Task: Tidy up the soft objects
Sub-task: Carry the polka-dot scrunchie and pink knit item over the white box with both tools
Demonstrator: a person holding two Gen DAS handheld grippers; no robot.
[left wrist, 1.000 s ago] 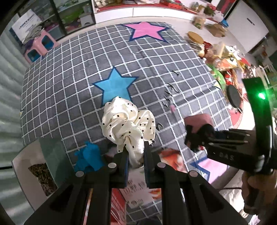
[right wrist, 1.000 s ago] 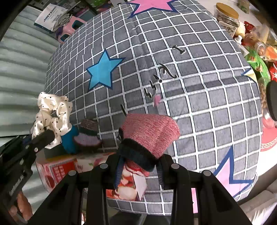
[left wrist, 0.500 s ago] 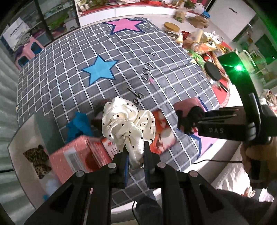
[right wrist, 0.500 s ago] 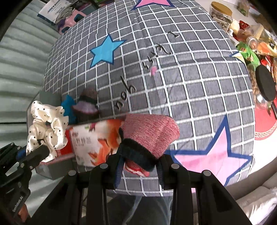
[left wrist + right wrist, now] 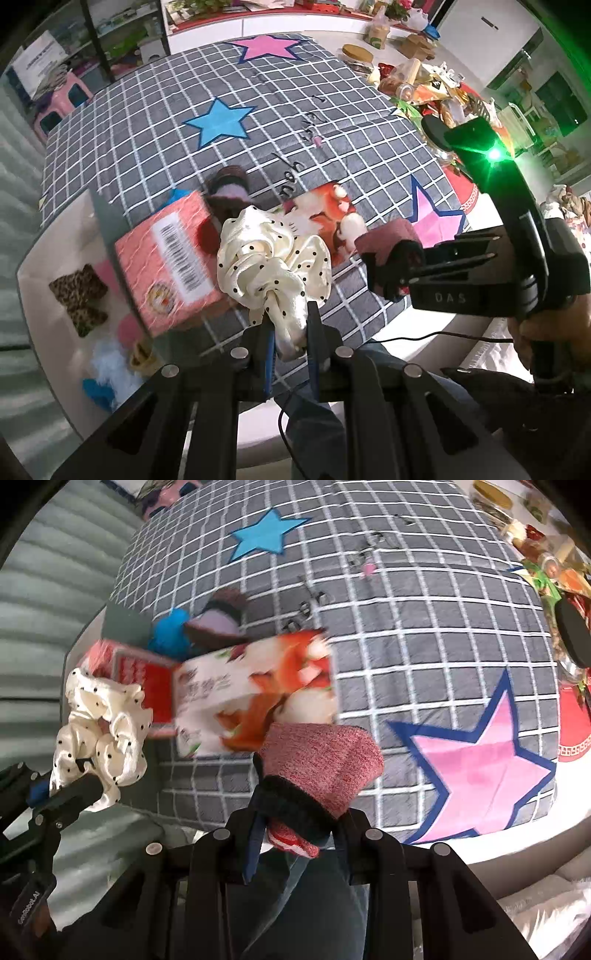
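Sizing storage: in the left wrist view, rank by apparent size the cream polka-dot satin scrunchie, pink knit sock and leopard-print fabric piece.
1. cream polka-dot satin scrunchie, though it is nearest the camera, which inflates it.
2. pink knit sock and leopard-print fabric piece look alike; unranked.

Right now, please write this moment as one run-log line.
left tool: shut on scrunchie | right tool: shut on sock | both above table edge
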